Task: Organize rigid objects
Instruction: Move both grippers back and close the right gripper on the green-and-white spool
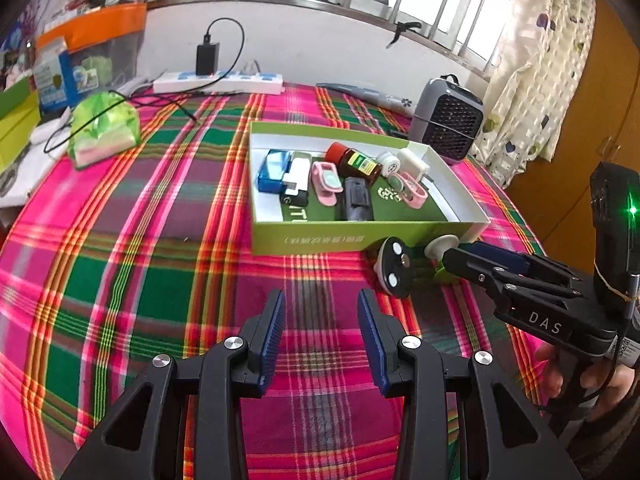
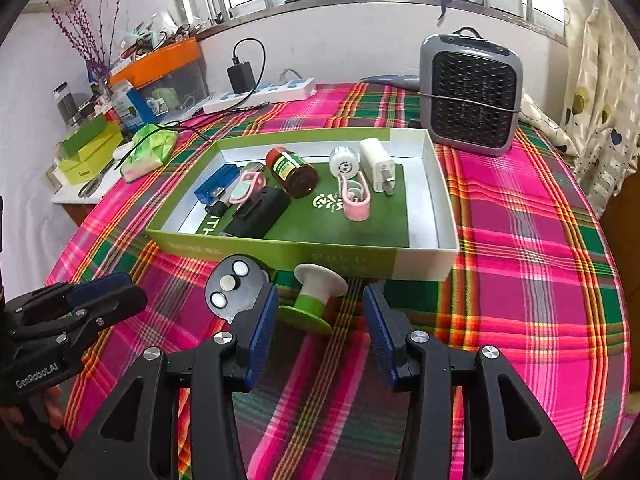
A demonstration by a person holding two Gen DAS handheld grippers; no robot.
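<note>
Green and white, the spool (image 1: 440,256) is lying ahead and well to the right of our left claw (image 1: 322,336) in the left wrist view, just beside the black round piece (image 1: 394,266) and against the near wall of the green box (image 1: 360,236). We are holding this claw apart over bare plaid cloth (image 1: 160,240), with nothing between its pads. The right claw (image 1: 480,260) is reaching in from the right and is sitting far nearer the spool, so we judge the pick belongs to that hand.

In the right wrist view we are seeing the right claw (image 2: 318,332) spread wide, nothing pressed by its pads, and the spool (image 2: 316,296) lying straight ahead, just beyond the tips and between them. Its long axis is running away from us, tilted toward the box (image 2: 304,250), green flange nearest. The black round piece (image 2: 236,286) is leaning just beside the claw's left pad, a likely snag. The left claw (image 2: 100,296) is hanging off to the left, apart from both.

Inside the box, a brown bottle (image 2: 294,172), chargers and clips are already lying. The surface is cloth-covered; a grey heater (image 2: 472,92), a power strip (image 2: 260,94) and a barred window are standing beyond.
</note>
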